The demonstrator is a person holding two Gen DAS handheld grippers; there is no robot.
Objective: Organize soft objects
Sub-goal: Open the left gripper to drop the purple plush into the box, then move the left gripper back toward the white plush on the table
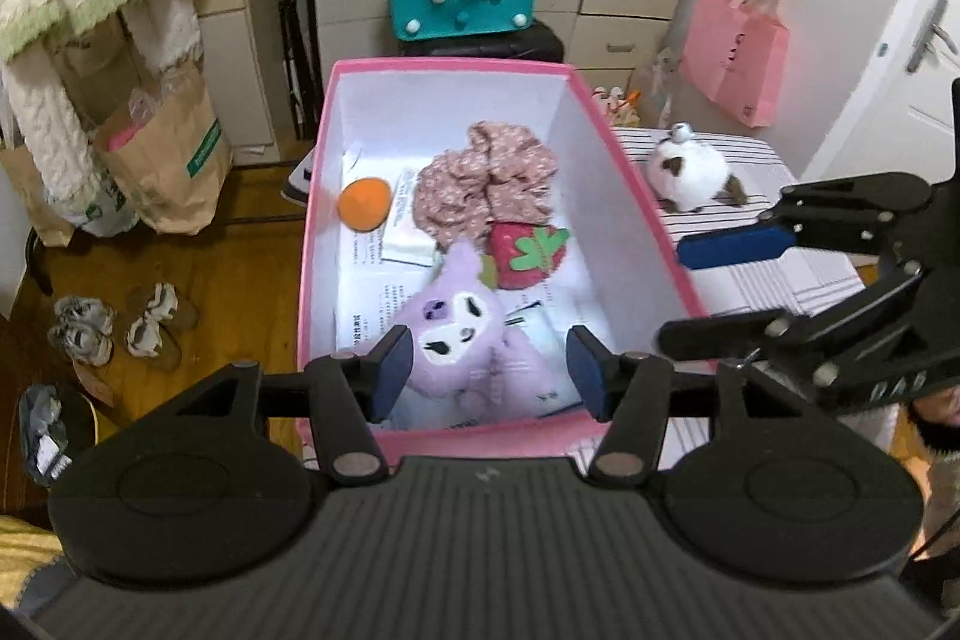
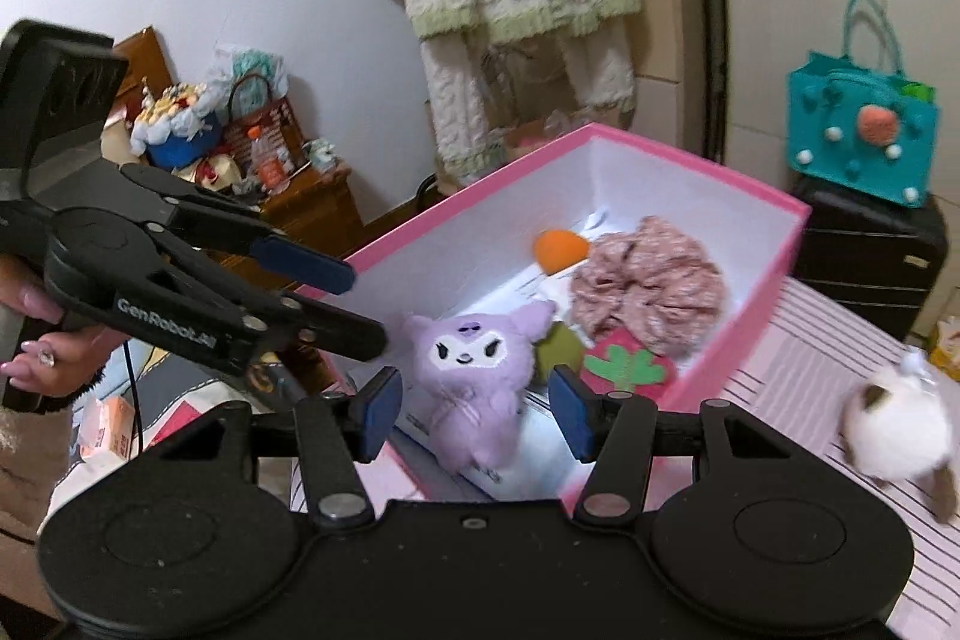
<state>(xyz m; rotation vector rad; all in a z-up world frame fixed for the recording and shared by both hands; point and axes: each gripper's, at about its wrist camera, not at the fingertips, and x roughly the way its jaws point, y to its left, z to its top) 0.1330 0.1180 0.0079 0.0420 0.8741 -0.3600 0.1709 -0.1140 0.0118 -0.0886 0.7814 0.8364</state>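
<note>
My left gripper (image 1: 489, 370) and right gripper (image 2: 474, 415) both hung spread wide, empty, above the fuzzy purple plush doll (image 1: 459, 334) lying inside the pink-rimmed cardboard box (image 1: 624, 172). Only the right view showed its stitched smile.

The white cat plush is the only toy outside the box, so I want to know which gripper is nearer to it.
Right. The right gripper hangs over the striped surface beside the white cat plush; the left gripper is above the pink box.
</note>
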